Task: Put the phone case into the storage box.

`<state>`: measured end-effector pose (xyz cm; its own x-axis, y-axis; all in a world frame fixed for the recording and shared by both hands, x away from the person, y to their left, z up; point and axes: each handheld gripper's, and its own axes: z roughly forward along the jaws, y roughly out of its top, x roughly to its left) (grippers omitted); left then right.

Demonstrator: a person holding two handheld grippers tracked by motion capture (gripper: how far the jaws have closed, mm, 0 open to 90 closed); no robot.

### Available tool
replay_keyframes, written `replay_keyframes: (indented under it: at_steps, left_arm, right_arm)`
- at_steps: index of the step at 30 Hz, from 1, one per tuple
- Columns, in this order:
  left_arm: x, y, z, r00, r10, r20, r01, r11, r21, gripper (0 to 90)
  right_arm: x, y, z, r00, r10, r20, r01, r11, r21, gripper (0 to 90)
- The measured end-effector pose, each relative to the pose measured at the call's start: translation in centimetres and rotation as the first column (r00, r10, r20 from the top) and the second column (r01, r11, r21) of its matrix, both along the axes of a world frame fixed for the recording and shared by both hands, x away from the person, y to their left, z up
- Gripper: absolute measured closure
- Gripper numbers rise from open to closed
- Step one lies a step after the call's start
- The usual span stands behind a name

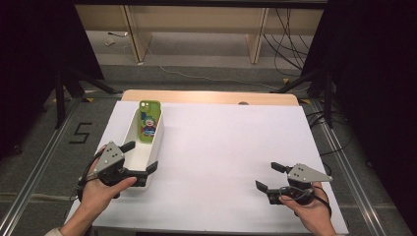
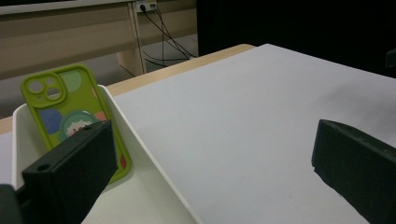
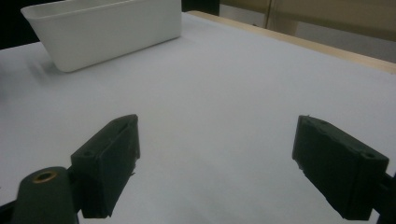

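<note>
A green phone case with a cartoon print leans against the far end of a long white bin at the table's left. My left gripper is open and straddles the bin's near right wall, one jaw inside the bin and one outside over the white sheet. My right gripper is open above the bare sheet at the near right, nothing between its jaws.
A white sheet covers the wooden table, whose far edge shows beyond it. Metal rails run along the floor on both sides. Cables and furniture legs stand behind the table.
</note>
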<state>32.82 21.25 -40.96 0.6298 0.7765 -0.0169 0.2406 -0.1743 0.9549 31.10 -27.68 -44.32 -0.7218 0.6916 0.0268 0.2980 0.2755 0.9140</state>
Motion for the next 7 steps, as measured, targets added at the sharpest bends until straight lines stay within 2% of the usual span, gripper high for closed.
replay_keyframes:
  at_steps: [7]
  left_arm:
    - [0.04, -0.01, -0.1, 1.0, 0.0, -0.003, 0.0, 1.0, 0.002, 0.0]
  right_arm:
    - [0.0, -0.02, 0.01, 1.0, 0.002, 0.003, -0.002, 1.0, -0.001, 15.9]
